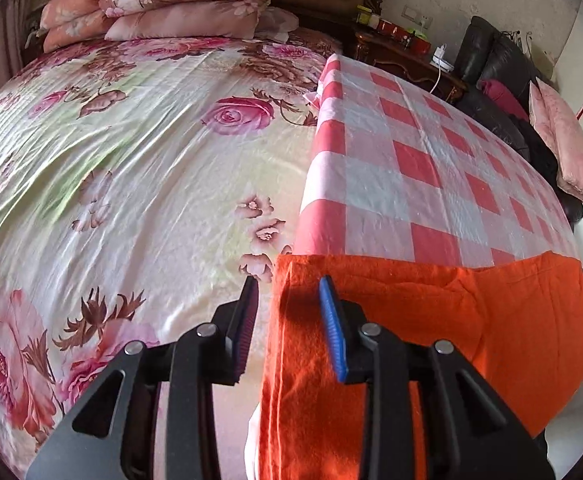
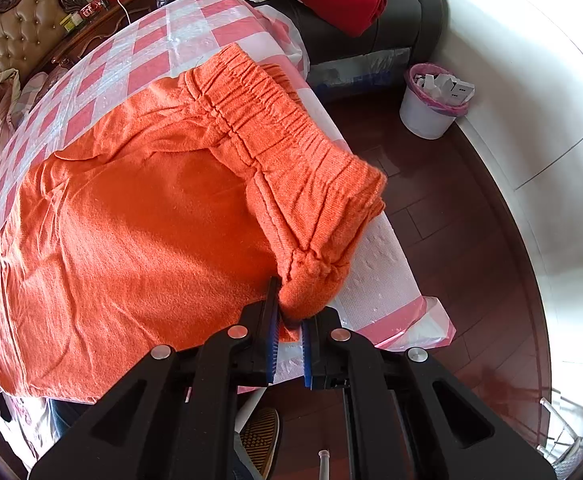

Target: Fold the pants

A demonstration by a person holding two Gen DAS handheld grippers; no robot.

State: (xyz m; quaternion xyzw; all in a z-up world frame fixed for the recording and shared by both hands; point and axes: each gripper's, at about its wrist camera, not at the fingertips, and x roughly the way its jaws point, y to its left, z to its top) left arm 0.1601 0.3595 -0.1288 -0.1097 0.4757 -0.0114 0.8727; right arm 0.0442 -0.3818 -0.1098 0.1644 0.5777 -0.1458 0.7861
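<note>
Pants [image 2: 139, 216]: orange knit, spread on the checked tabletop [image 1: 411, 152] beside the bed [image 1: 131, 160].

You have the right hand-held gripper [image 2: 289, 316] clenched on a waistband [image 2: 291, 152] corner; your left hand-held gripper [image 1: 289, 308] is released, straddling the cuff-end edge. Expect soft, light, limp fabric that sags; grip bunched elastic or doubled edges. A white bin [image 2: 431, 108] on the floor holds cartons.

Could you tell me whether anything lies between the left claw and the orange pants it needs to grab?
Nothing visible does. The left claw is open, straddling the folded edge of the orange pants on the checkered cloth. The right claw already grips the waistband corner.
</note>
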